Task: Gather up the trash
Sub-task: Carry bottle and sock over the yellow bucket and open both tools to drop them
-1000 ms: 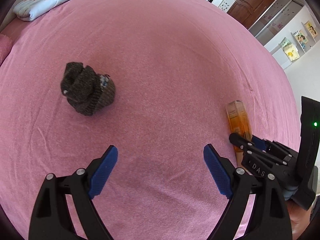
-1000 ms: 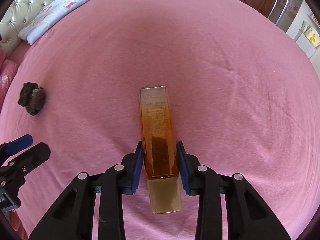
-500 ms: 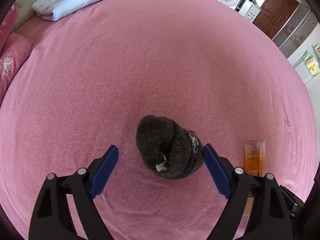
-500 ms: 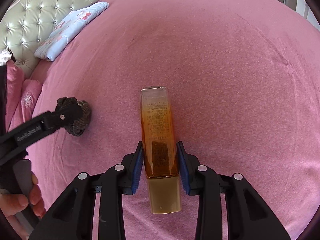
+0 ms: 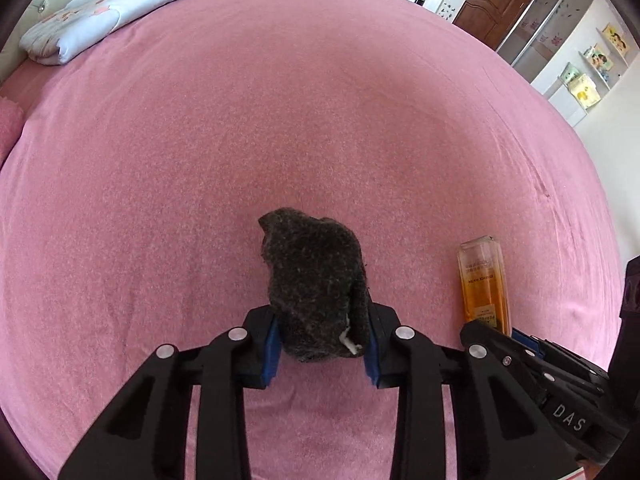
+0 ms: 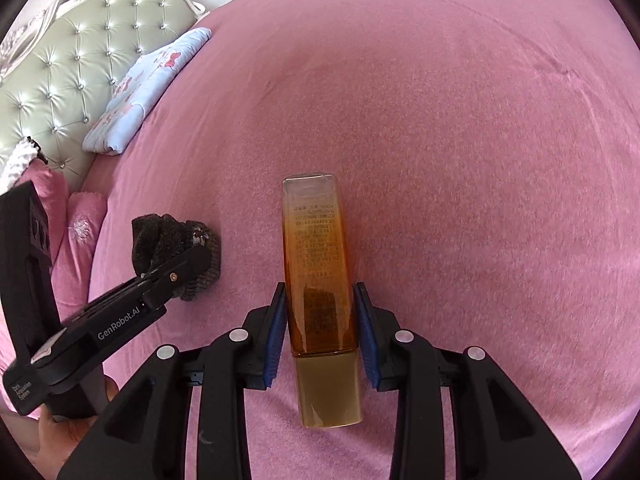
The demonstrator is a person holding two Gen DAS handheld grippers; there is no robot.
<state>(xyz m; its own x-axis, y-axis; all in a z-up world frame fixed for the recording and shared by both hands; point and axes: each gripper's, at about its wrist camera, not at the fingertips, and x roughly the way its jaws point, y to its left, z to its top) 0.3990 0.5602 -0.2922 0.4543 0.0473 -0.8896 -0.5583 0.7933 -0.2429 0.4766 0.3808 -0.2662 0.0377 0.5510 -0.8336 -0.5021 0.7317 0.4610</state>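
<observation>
A dark grey knitted hat (image 5: 316, 292), bunched into a lump, sits on the pink bed sheet (image 5: 280, 120). My left gripper (image 5: 320, 344) is shut on the hat, with its blue pads pressed to both sides. The hat also shows in the right wrist view (image 6: 160, 240), partly behind the left gripper. My right gripper (image 6: 320, 332) is shut on an amber bottle (image 6: 318, 264) with a tan cap, which points away from me. The bottle also shows in the left wrist view (image 5: 482, 280), to the right of the hat.
A folded light blue blanket (image 5: 116, 4) lies at the far left of the bed. A tufted green headboard (image 6: 68, 80) and pink pillows (image 6: 76, 240) stand at the left. Wardrobes and shelves (image 5: 560, 32) stand beyond the bed's far right edge.
My left gripper moved onto the hat and closed on it; one second ago it was open with the hat farther off to the left. The right gripper kept its hold on the bottle.
</observation>
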